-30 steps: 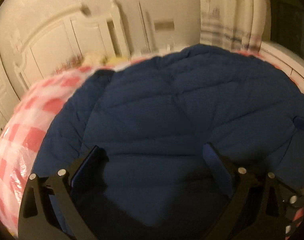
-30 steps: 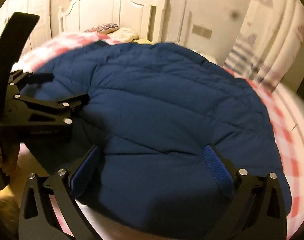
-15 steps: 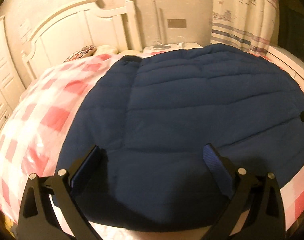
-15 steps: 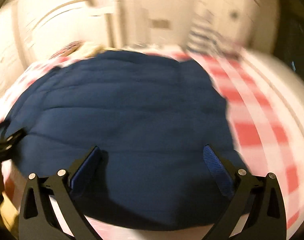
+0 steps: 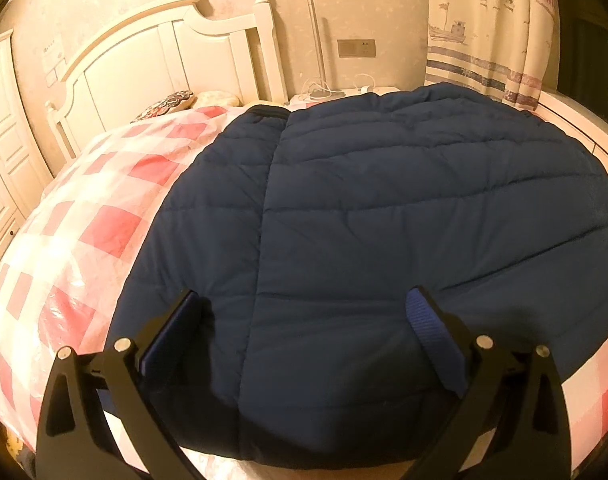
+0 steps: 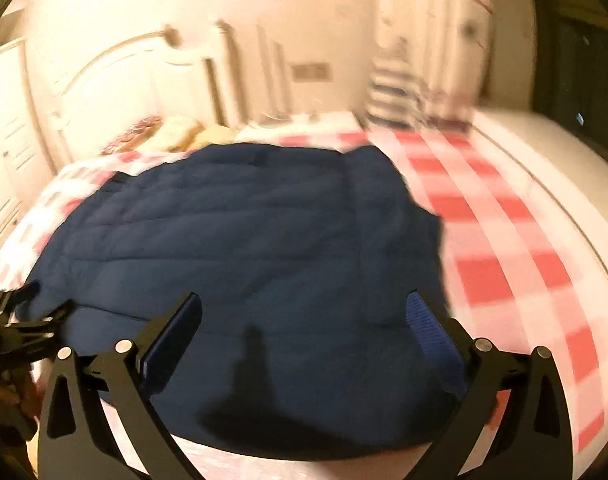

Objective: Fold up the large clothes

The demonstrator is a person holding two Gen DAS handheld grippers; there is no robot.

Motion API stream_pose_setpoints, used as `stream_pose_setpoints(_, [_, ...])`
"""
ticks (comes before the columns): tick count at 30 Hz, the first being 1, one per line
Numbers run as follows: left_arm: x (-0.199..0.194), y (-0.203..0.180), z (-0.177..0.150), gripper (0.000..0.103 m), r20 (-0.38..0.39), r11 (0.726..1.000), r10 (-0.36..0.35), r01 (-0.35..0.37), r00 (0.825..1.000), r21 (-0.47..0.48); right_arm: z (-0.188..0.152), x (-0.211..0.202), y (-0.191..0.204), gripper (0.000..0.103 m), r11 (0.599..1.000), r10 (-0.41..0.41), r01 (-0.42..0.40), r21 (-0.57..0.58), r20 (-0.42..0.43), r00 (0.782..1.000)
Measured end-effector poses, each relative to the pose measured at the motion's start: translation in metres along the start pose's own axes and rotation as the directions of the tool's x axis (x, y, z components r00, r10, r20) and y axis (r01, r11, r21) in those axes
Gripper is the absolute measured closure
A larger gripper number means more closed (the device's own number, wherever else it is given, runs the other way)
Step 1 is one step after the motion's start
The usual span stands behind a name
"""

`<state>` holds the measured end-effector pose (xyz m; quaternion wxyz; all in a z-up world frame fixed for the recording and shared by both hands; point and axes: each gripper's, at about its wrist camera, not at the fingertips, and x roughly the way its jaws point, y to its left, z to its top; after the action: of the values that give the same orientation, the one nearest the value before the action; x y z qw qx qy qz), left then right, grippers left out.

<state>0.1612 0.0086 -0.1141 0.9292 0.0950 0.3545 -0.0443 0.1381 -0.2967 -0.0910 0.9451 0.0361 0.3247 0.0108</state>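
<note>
A bed (image 5: 84,216) with checked cover carries a navy jacket (image 5: 383,220), spread flat mid-frame, apparently unfolded. Left claw (image 5: 304,336) and right claw (image 6: 304,336) gape empty; folding remains.

A navy quilted puffer jacket (image 5: 383,220) lies spread flat on the checked bedspread (image 5: 84,232).

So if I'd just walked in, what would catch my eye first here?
The big navy quilted jacket, spread flat across the middle of the bed, dominates both views. Under it lies a bright red-and-white checked bedcover, with a white headboard against the wall behind. Near the camera, the left gripper and the right gripper both stand open over the jacket's near edge, holding nothing.
</note>
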Motion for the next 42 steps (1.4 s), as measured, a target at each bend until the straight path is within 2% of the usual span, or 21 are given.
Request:
stream_pose_setpoints(3, [0.0,0.0,0.0,0.002,0.001,1.0,-0.002,0.002,1.0,-0.002,-0.01,0.036,0.009,0.004,0.996,-0.052,0.041,-0.082,-0.127,0.991])
stream_pose_setpoints(5, [0.0,-0.001,0.001,0.002,0.0,1.0,-0.005,0.005,1.0,-0.001,-0.015,0.042,-0.001,0.004,1.0,0.003,-0.007,-0.027,-0.13,0.991])
stream_pose_setpoints(8, [-0.002,0.0,0.004,0.002,-0.023,1.0,-0.007,0.007,1.0,-0.009,-0.008,0.041,-0.002,0.005,0.999,-0.001,-0.008,-0.051,-0.172,0.985])
stream_pose_setpoints(10, [-0.01,0.006,0.014,0.002,-0.015,0.997,-0.065,0.064,0.998,-0.039,0.001,0.034,-0.005,0.005,0.999,-0.014,0.007,-0.046,-0.157,0.988])
stream_pose_setpoints(11, [-0.018,0.012,0.027,0.002,0.03,0.994,-0.088,0.09,0.996,-0.06,0.011,0.028,-0.003,0.005,0.999,-0.002,-0.004,-0.052,-0.115,0.993])
stream_pose_setpoints(13, [-0.026,0.017,0.055,0.002,0.101,0.995,-0.057,0.064,0.993,-0.072,0.032,0.03,0.004,0.005,0.998,0.014,-0.019,-0.067,-0.079,0.997])
stream_pose_setpoints(15, [-0.02,0.017,0.091,0.002,0.127,0.996,-0.056,0.064,0.99,-0.059,0.057,0.039,0.019,0.005,0.995,0.024,-0.03,-0.096,-0.065,0.998])
stream_pose_setpoints(17, [0.006,0.007,0.131,0.002,0.1,1.0,-0.01,0.012,0.995,-0.017,0.086,0.06,0.037,0.005,0.99,0.051,-0.057,-0.131,-0.049,0.998])
stream_pose_setpoints(19, [0.034,-0.001,0.16,0.002,0.073,1.0,0.014,-0.015,0.997,0.007,0.114,0.093,0.052,0.005,0.989,0.07,-0.082,-0.123,-0.095,0.993])
stream_pose_setpoints(21, [0.065,-0.009,0.179,0.002,0.039,0.999,0.044,-0.045,0.998,0.028,0.13,0.117,0.066,0.011,0.987,0.099,-0.113,-0.112,-0.127,0.987])
stream_pose_setpoints(22, [0.079,-0.011,0.184,0.002,0.017,0.997,0.065,-0.066,0.998,0.034,0.138,0.13,0.071,0.02,0.985,0.114,-0.13,-0.112,-0.138,0.984])
stream_pose_setpoints(23, [0.094,-0.013,0.187,0.002,-0.006,0.996,0.084,-0.084,0.996,0.041,0.141,0.138,0.075,0.027,0.985,0.116,-0.133,-0.113,-0.148,0.982])
stream_pose_setpoints(27, [0.143,-0.012,0.181,0.002,-0.08,0.985,0.159,-0.152,0.984,0.08,0.145,0.186,0.084,0.033,0.987,0.084,-0.112,-0.117,-0.226,0.971])
stream_pose_setpoints(28, [0.157,-0.007,0.174,0.002,-0.119,0.989,0.136,-0.128,0.984,0.067,0.144,0.193,0.081,0.033,0.987,0.076,-0.106,-0.117,-0.237,0.969])
stream_pose_setpoints(31, [0.17,0.019,0.169,0.002,-0.154,0.997,-0.003,-0.01,0.988,-0.081,0.139,0.204,0.069,0.032,0.99,0.113,-0.131,-0.057,-0.245,0.963])
stream_pose_setpoints(33, [0.174,0.023,0.165,0.002,-0.165,0.994,-0.036,0.018,0.986,-0.111,0.136,0.205,0.065,0.032,0.99,0.126,-0.137,-0.031,-0.23,0.965])
stream_pose_setpoints(36, [0.173,0.021,0.162,0.002,-0.152,0.994,-0.025,0.009,0.988,-0.105,0.139,0.194,0.054,0.035,0.985,0.175,-0.173,0.024,-0.197,0.965])
stream_pose_setpoints(38, [0.173,0.019,0.161,0.002,-0.15,0.995,-0.021,0.005,0.989,-0.101,0.144,0.178,0.026,0.034,0.989,0.1,-0.086,0.119,-0.12,0.988])
stream_pose_setpoints(39, [0.172,0.017,0.161,0.002,-0.15,0.995,-0.022,0.007,0.988,-0.103,0.146,0.171,0.007,0.033,0.987,-0.01,0.025,0.159,-0.098,0.995])
stream_pose_setpoints(40, [0.172,0.017,0.161,0.002,-0.15,0.994,-0.026,0.01,0.988,-0.107,0.145,0.168,-0.012,0.032,0.973,-0.103,0.121,0.195,-0.103,0.989])
stream_pose_setpoints(42, [0.173,0.017,0.161,0.002,-0.149,0.994,-0.029,0.013,0.988,-0.112,0.138,0.177,-0.043,0.028,0.956,-0.133,0.171,0.24,-0.168,0.977])
